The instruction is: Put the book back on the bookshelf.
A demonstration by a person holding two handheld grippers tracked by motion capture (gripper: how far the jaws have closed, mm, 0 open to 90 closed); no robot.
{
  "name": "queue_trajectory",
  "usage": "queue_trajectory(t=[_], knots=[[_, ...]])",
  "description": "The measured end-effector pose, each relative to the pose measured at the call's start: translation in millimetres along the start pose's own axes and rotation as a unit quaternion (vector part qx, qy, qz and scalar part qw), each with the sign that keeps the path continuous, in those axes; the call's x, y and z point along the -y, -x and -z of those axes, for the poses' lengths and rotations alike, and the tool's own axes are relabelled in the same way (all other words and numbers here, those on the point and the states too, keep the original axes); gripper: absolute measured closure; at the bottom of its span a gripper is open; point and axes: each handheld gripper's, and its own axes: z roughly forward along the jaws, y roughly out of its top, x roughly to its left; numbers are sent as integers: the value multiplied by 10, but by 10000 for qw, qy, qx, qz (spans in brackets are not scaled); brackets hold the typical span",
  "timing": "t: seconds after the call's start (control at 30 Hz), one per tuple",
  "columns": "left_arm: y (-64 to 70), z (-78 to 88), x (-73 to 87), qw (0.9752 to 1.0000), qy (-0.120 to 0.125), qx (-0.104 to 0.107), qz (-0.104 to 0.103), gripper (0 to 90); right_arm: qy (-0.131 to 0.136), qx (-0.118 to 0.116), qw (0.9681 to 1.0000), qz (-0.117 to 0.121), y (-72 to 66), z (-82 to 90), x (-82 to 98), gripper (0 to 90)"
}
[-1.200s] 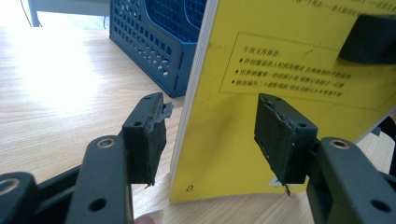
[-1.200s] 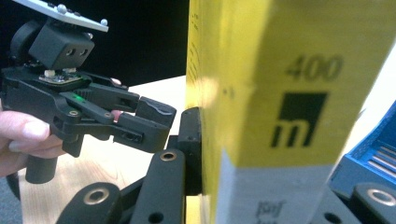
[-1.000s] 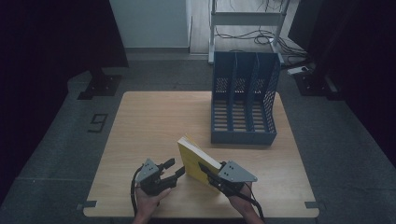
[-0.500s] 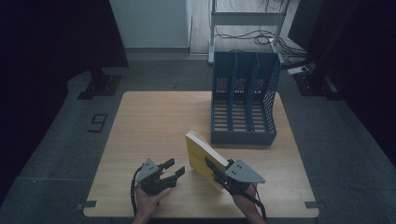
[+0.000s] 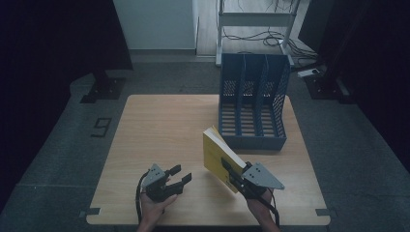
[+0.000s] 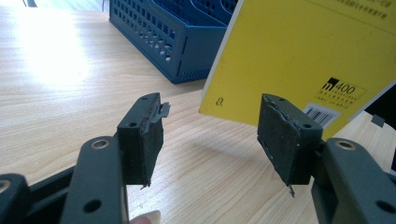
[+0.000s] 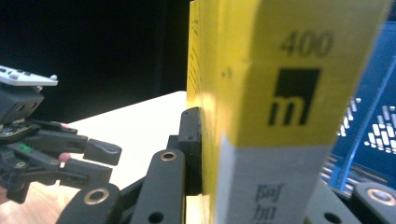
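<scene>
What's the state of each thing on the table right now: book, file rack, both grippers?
yellow book: closed, lifted off the table, tilted, clamped at its spine end.
right gripper: shut on the yellow book.
left gripper: open, nothing between the jaws, beside the book without touching it.
blue file rack: upright on the table, all three slots empty.

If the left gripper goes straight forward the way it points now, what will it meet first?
Most likely the yellow book, which the right gripper holds tilted above the table. The left gripper is open and nothing lies before the book; depth is unclear.
</scene>
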Motion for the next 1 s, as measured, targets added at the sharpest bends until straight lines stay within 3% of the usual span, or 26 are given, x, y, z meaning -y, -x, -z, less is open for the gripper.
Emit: queue_trajectory(t=[1.0], knots=[[-35, -44, 27, 9997, -222, 4, 68, 405, 321, 644, 9973, -168, 252, 155, -111, 748]])
